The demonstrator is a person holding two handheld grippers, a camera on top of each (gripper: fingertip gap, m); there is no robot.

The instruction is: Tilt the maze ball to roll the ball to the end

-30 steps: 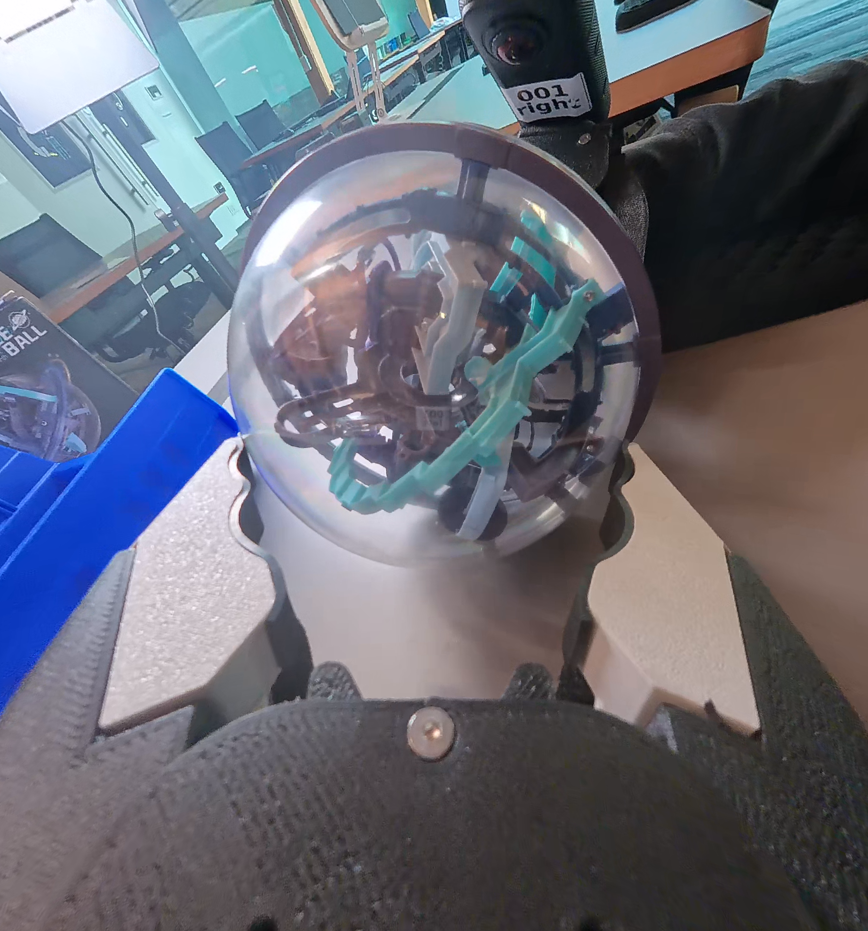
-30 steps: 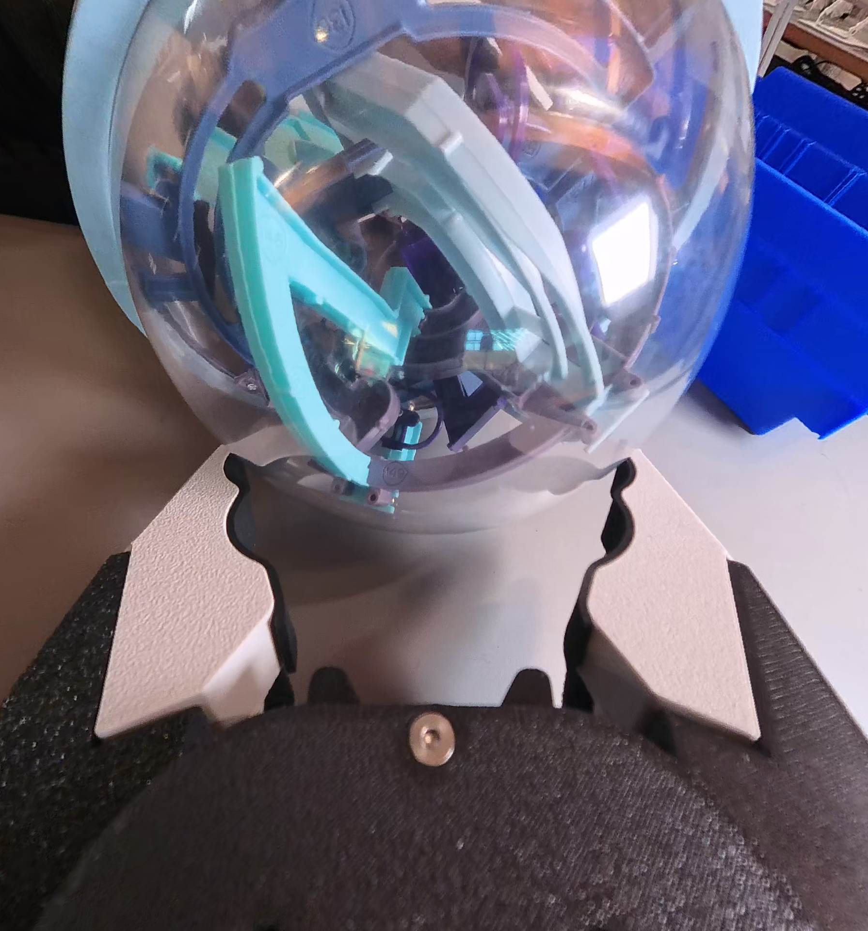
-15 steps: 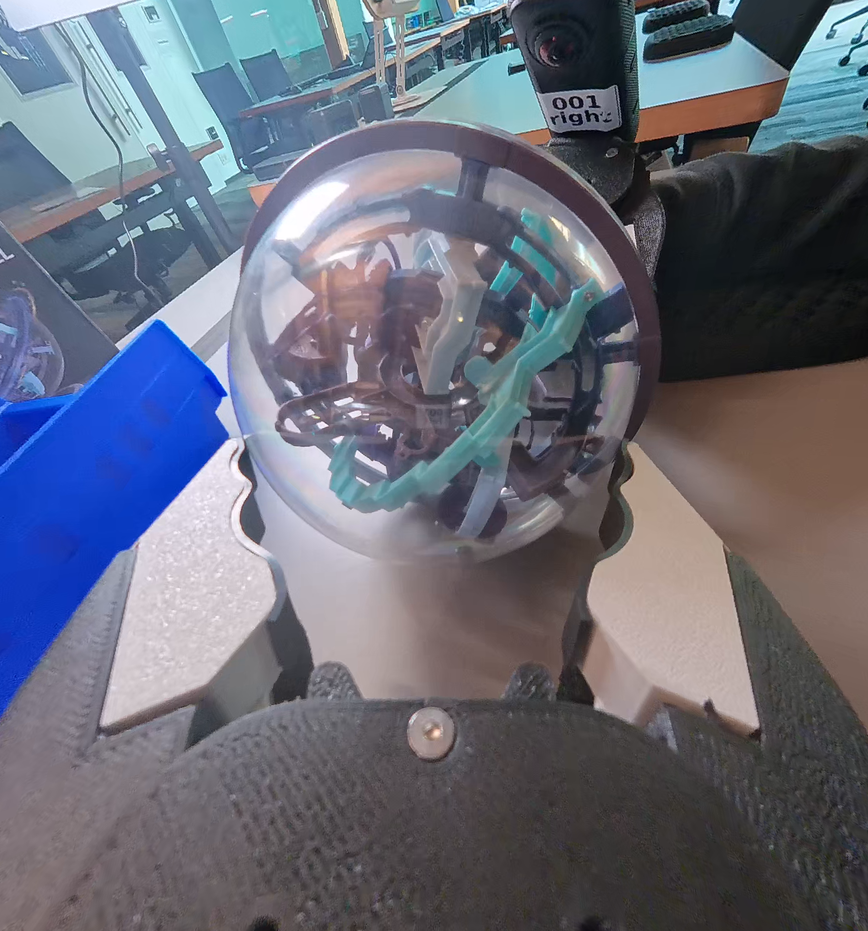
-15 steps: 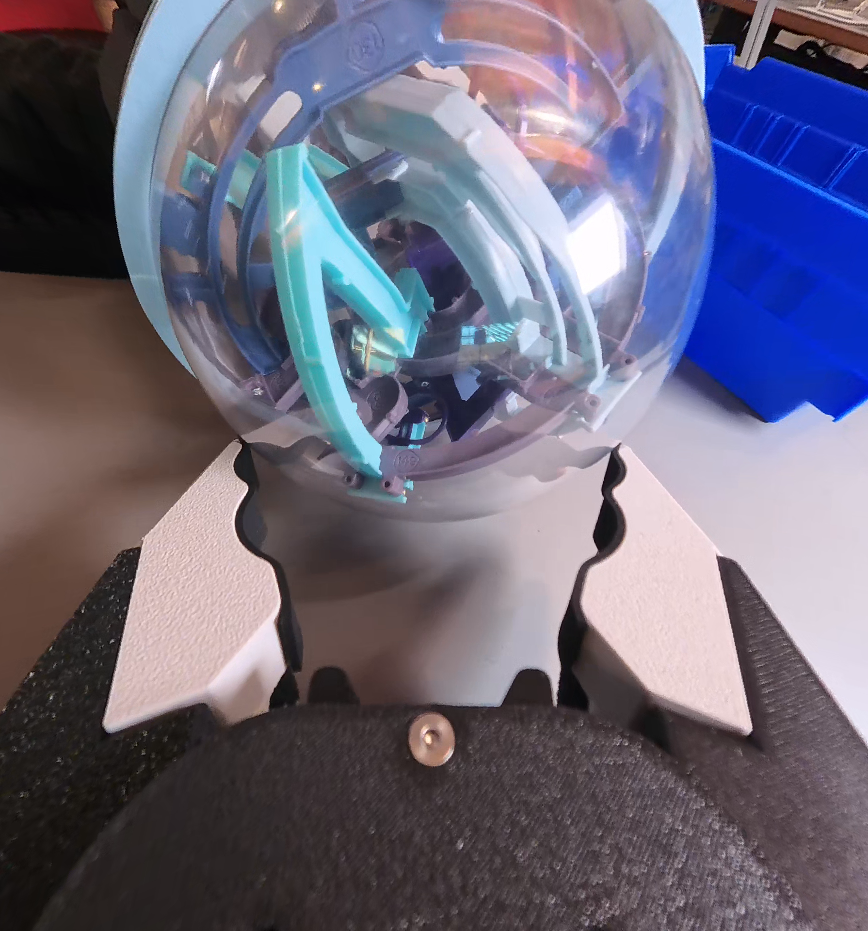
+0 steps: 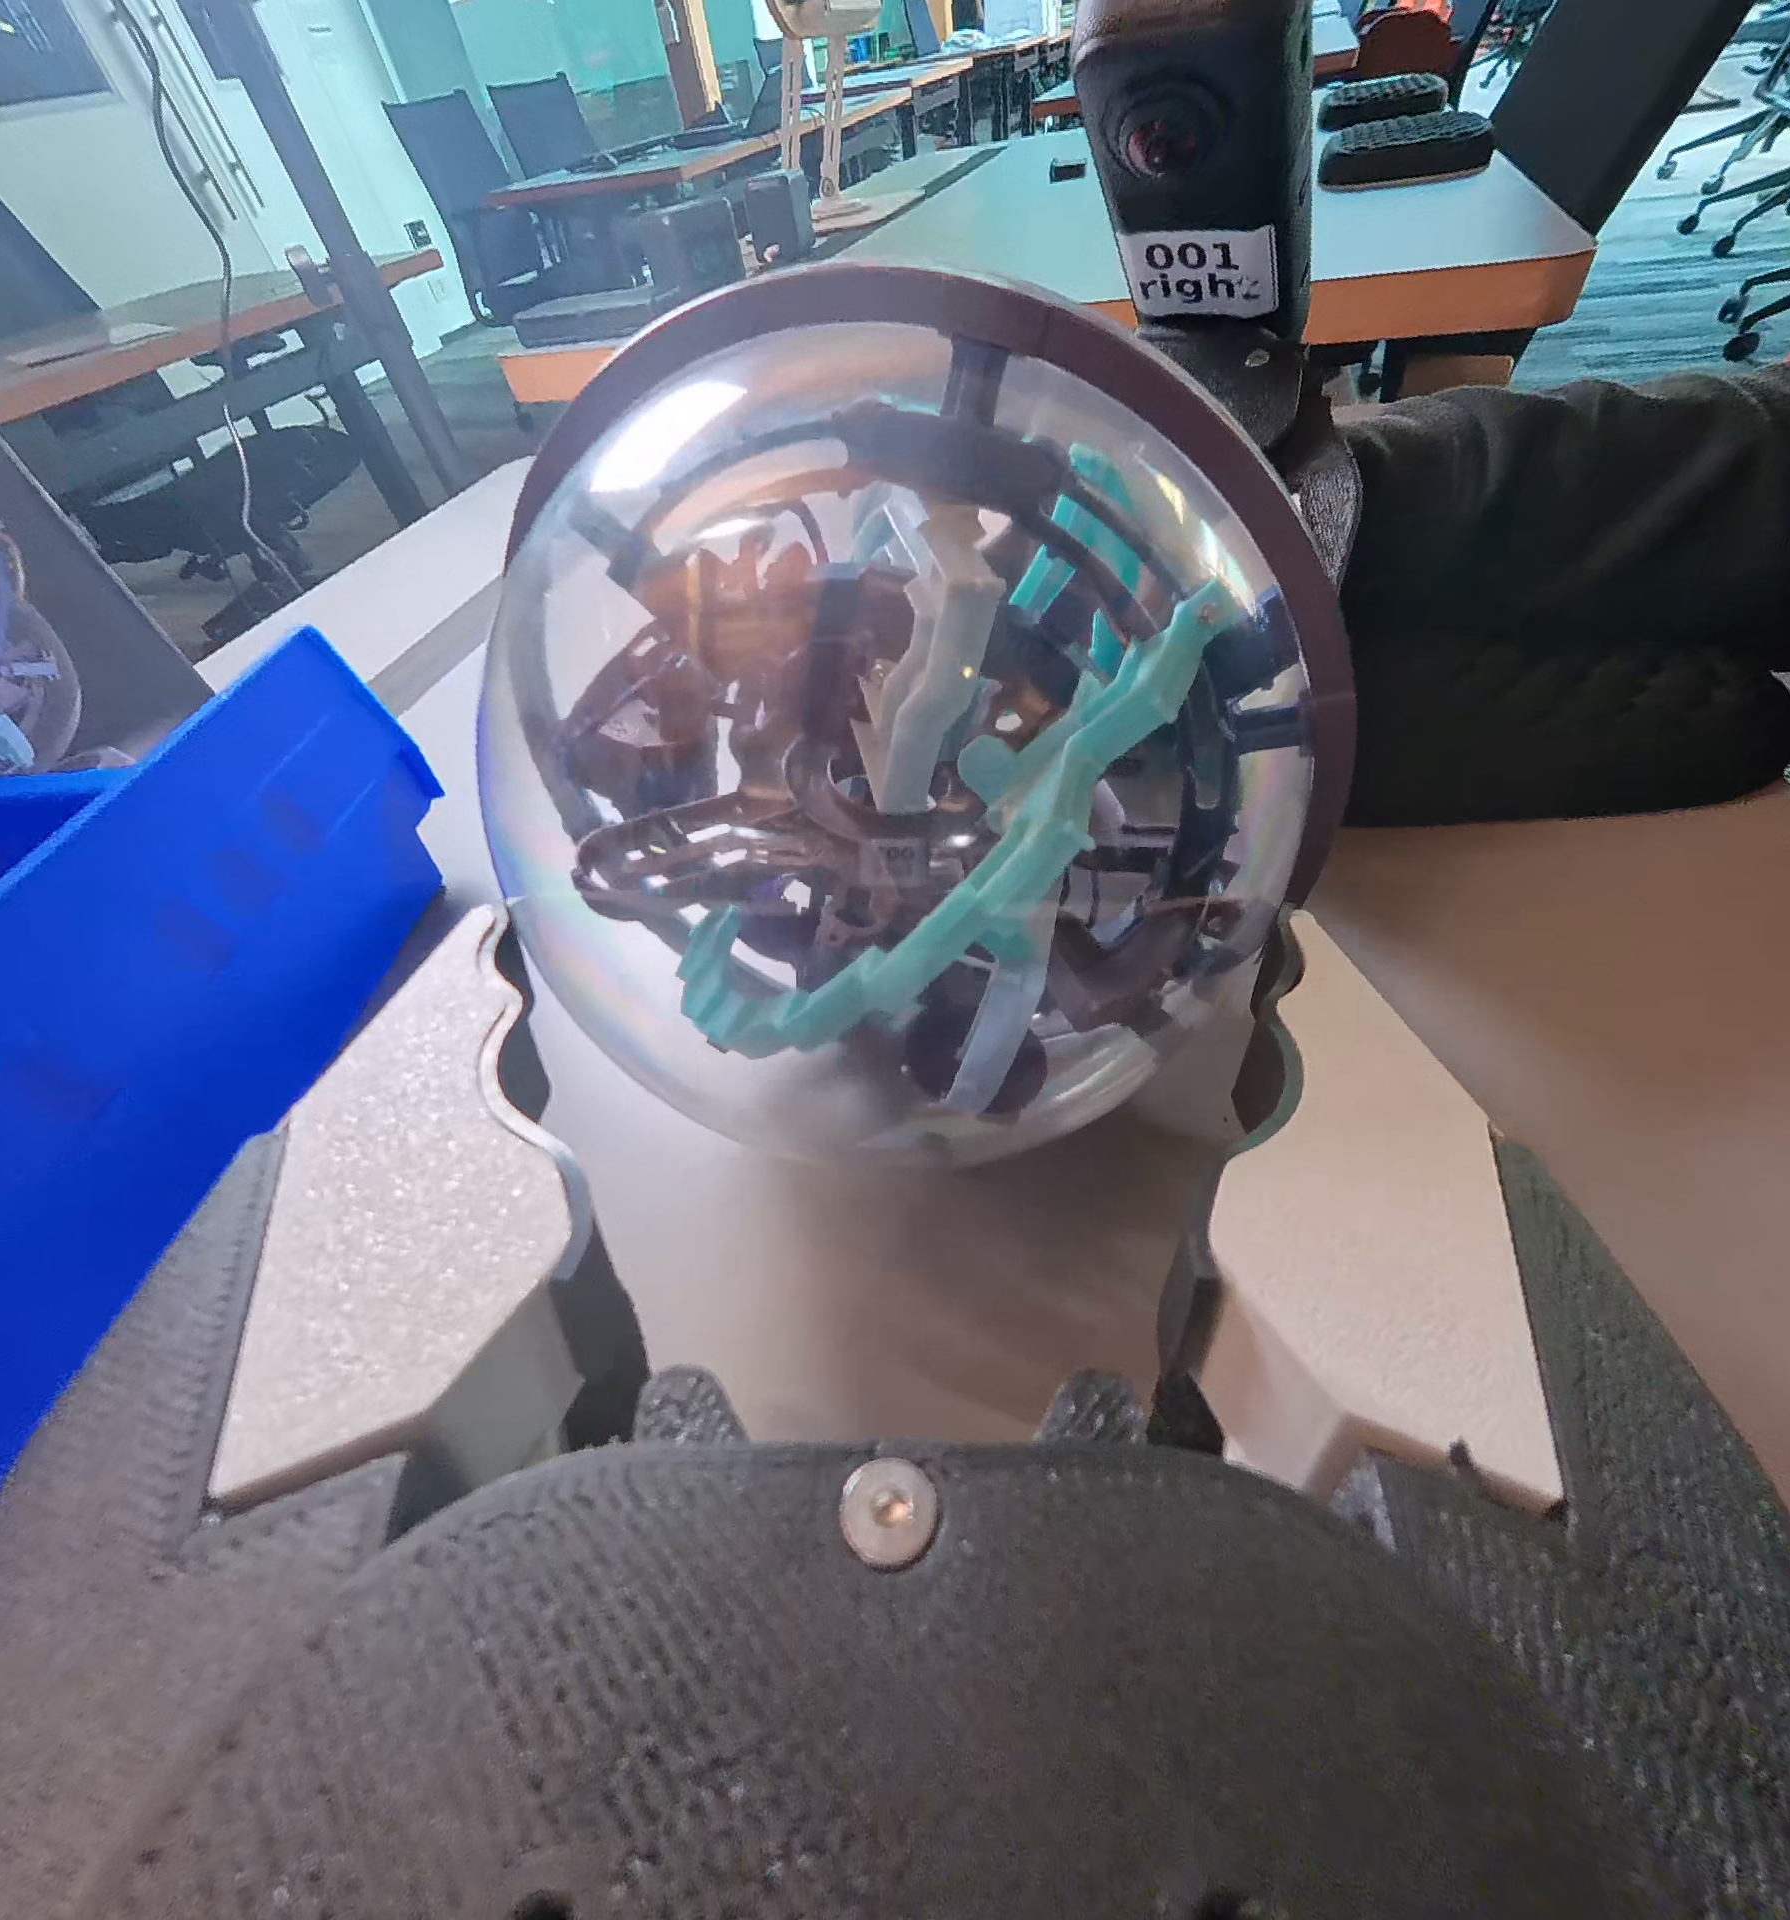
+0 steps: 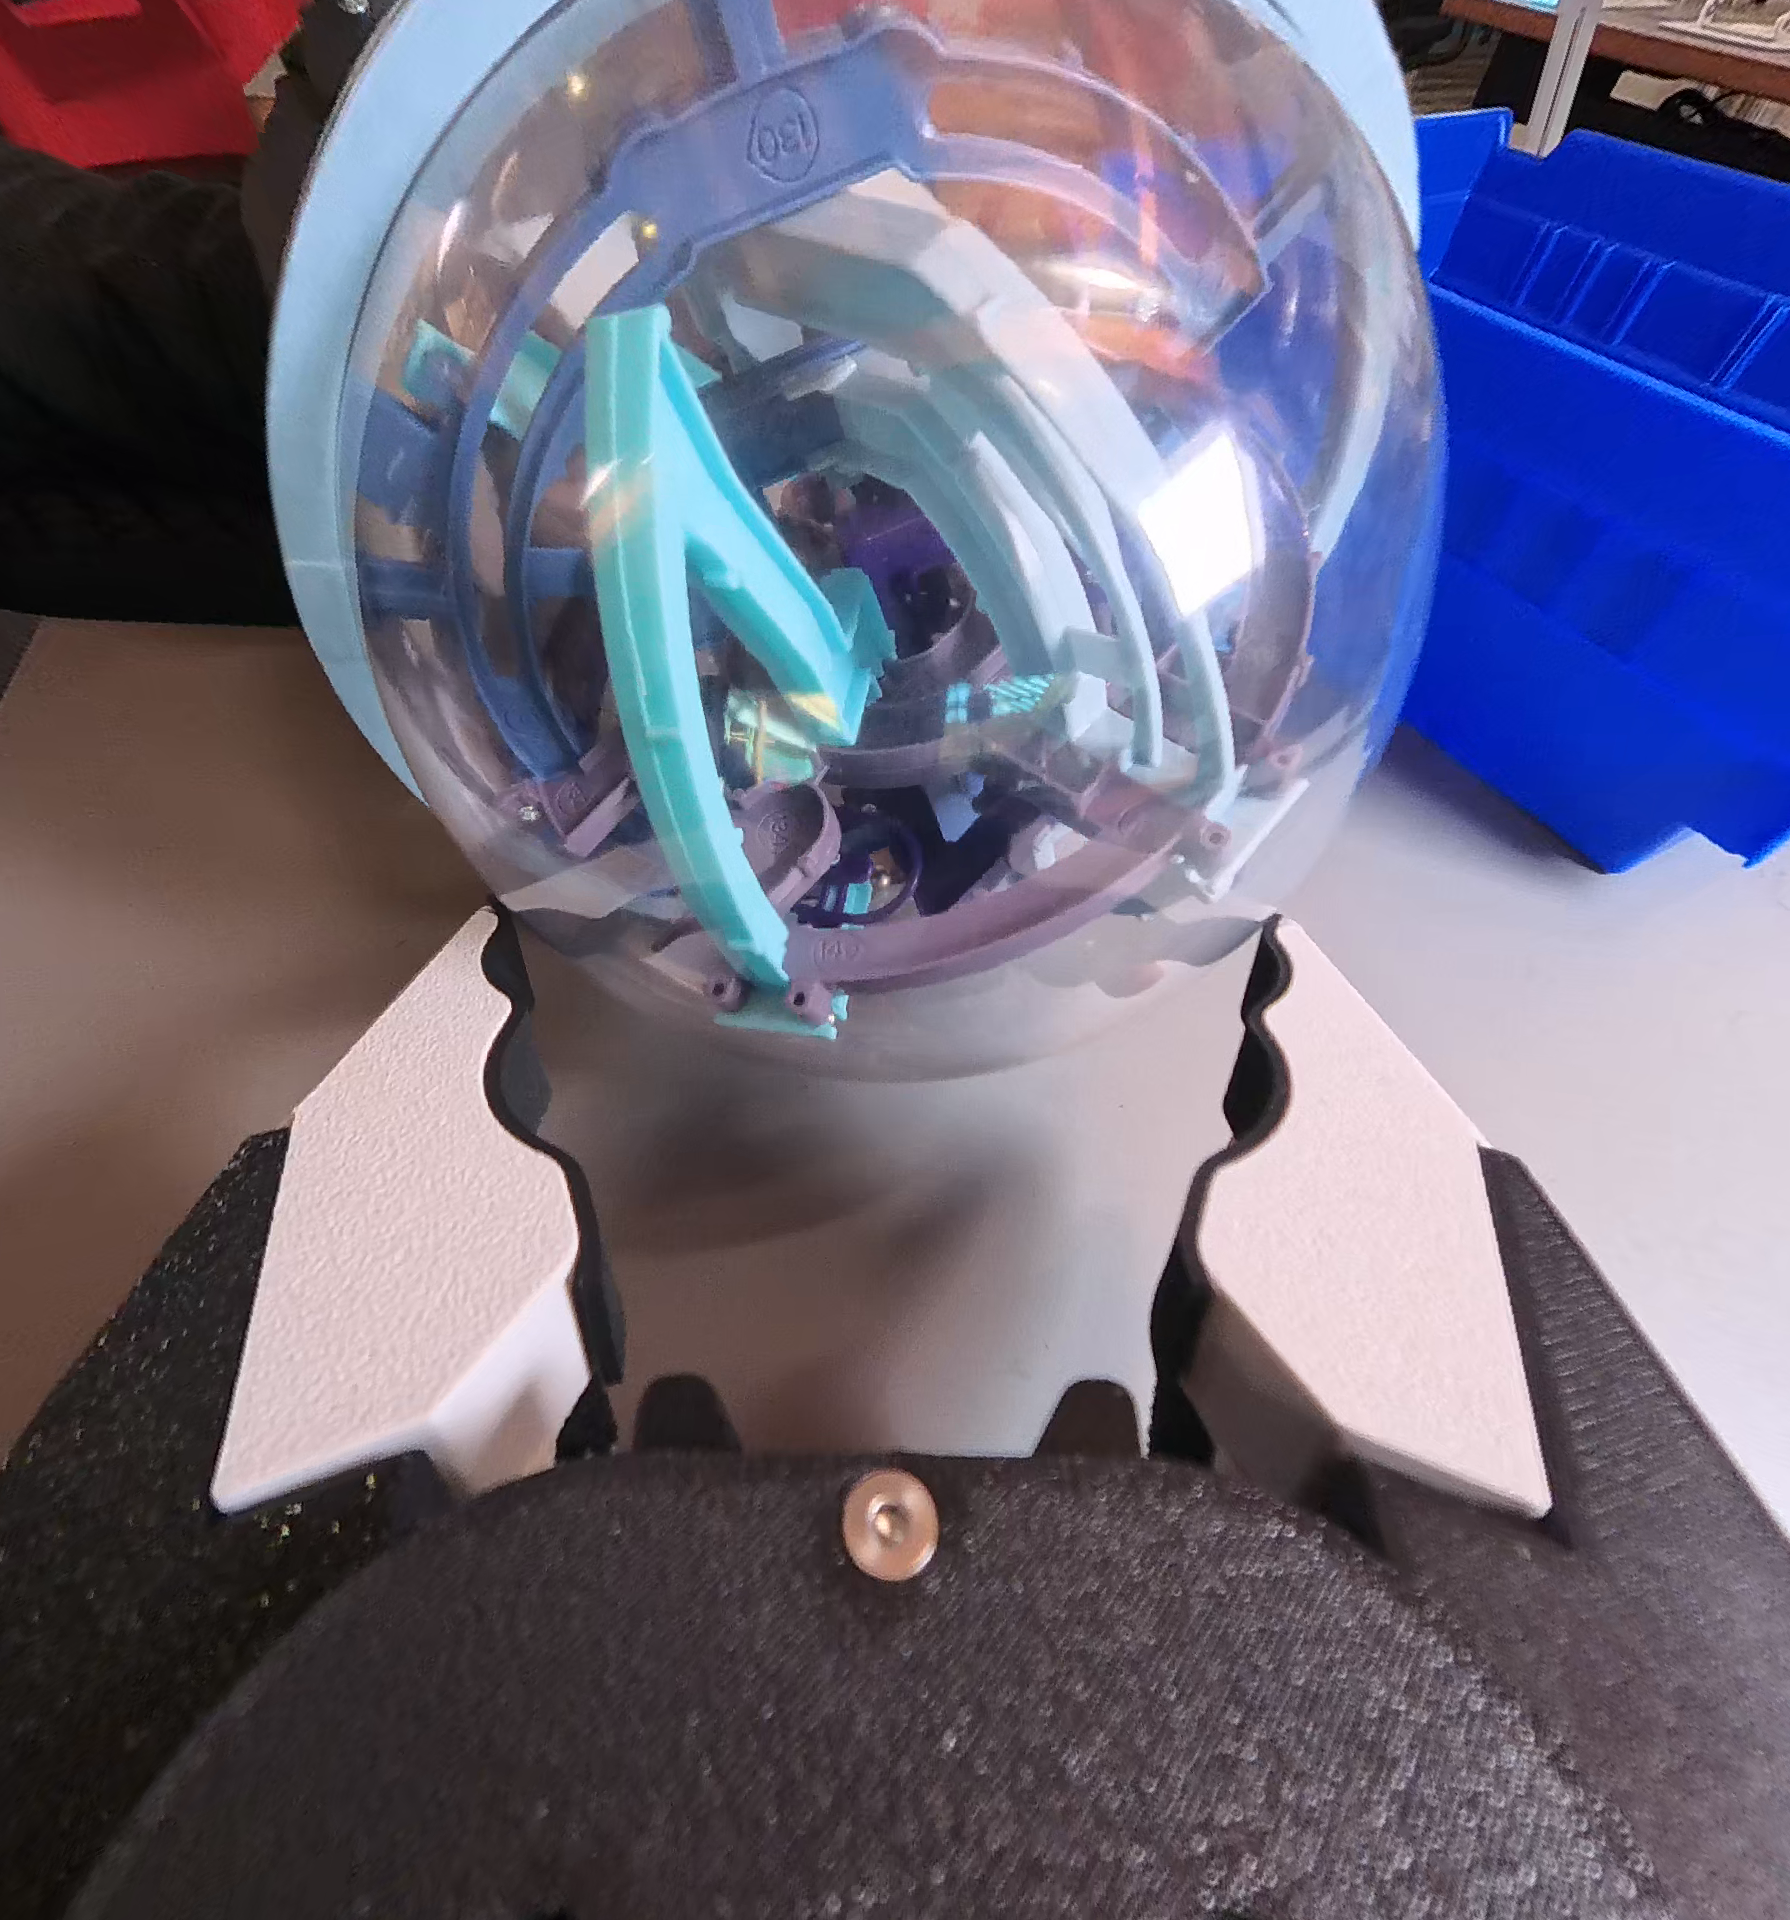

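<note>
Between two opposed tools, above the table [image 6: 122, 935]: maze ball [image 5: 912, 717], gripped from either side. Left tool [image 5: 886, 997] spread wide, fingertips [image 5: 496, 971] against the clear shell low on its flanks; right tool [image 6: 886, 966] likewise wide, clamping the same sphere. Smooth, hard, glossy plastic dome, curved everywhere, so little purchase: likely to slip or spin if either side eases or tilts unevenly. Inside, teal, lilac and brown ribbed tracks, thin and tangled; small metallic ball [image 6: 883, 878] low near a purple loop, prone to drop off its track on any jerky tilt. Blue bin [image 6: 1639, 540] close by, a possible knock.
</note>
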